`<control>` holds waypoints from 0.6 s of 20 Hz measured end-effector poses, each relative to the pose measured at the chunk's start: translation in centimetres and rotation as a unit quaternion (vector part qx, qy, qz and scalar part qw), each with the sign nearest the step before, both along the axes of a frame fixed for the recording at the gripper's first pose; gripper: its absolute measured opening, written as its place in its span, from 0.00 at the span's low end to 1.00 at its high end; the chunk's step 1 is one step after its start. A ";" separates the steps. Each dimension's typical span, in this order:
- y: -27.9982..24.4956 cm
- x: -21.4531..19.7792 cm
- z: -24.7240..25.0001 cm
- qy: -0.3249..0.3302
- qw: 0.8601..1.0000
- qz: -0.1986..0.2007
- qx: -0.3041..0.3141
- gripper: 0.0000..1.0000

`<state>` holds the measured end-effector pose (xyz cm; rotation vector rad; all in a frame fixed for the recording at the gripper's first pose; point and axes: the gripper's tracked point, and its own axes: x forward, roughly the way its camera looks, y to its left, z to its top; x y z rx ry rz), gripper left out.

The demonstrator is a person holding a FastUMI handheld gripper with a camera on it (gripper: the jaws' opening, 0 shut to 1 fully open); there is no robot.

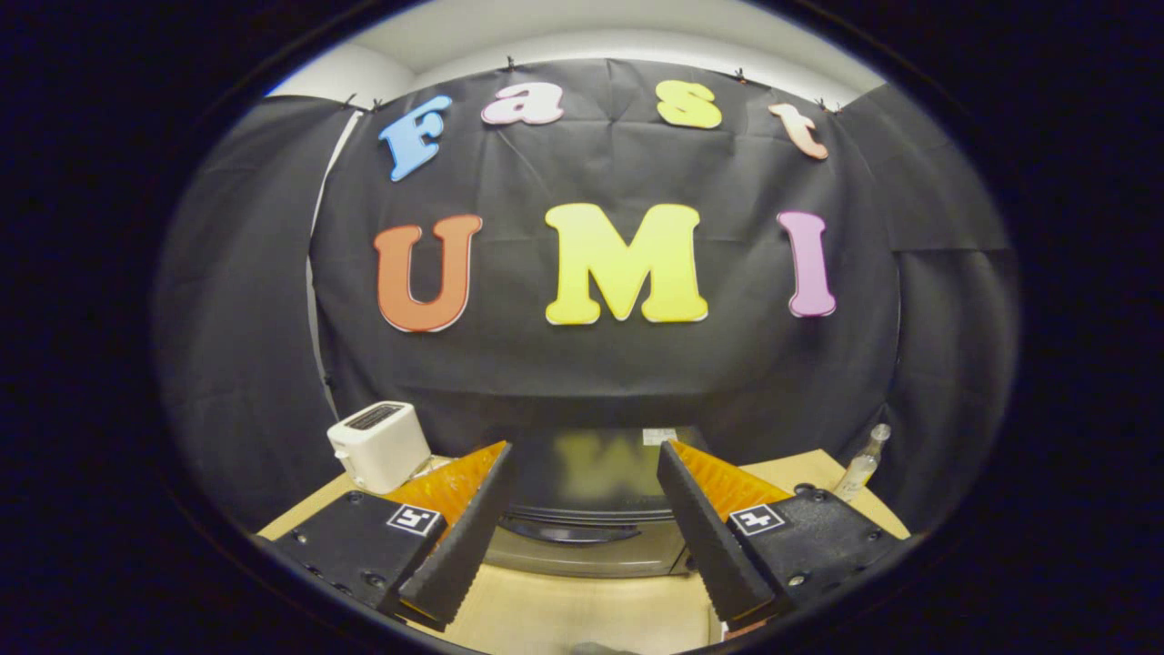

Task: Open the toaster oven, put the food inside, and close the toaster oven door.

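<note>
The toaster oven (587,509) sits on the wooden table (582,619) straight ahead, seen from above between and beyond my fingers. Its glossy dark top reflects the wall, and a dark curved door handle (555,530) runs along its front over a silver face. The door looks closed. My gripper (582,455) hovers over the oven with its fingers spread wide and nothing between them. The left finger (459,537) and right finger (709,537) flank the oven's front.
A white pop-up toaster (379,444) stands on the table at the back left of the oven. A clear plastic bottle (864,464) stands at the back right. Black cloth closes the booth behind and at both sides.
</note>
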<state>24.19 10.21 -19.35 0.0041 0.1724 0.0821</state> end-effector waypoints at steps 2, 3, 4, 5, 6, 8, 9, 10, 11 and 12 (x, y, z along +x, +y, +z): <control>0.6 2.2 -3.4 0.024 1.000 -0.002 -0.012 1.00; 0.8 3.1 -5.0 0.036 0.999 -0.004 -0.016 1.00; 1.0 3.9 -6.7 0.050 0.999 -0.006 -0.019 1.00; 1.3 4.5 -8.2 0.062 0.998 -0.007 -0.021 1.00; 1.6 4.9 -9.7 0.076 0.997 -0.002 -0.027 1.00; 1.9 5.4 -8.8 0.051 0.998 -0.006 -0.038 1.00; 2.1 5.2 -9.1 0.046 0.998 -0.006 -0.043 1.00; 2.1 4.7 -9.0 0.044 0.998 -0.008 -0.047 1.00; 2.1 4.7 -9.0 0.046 0.998 -0.006 -0.053 1.00; 2.0 4.7 -9.0 0.050 0.997 -0.007 -0.050 1.00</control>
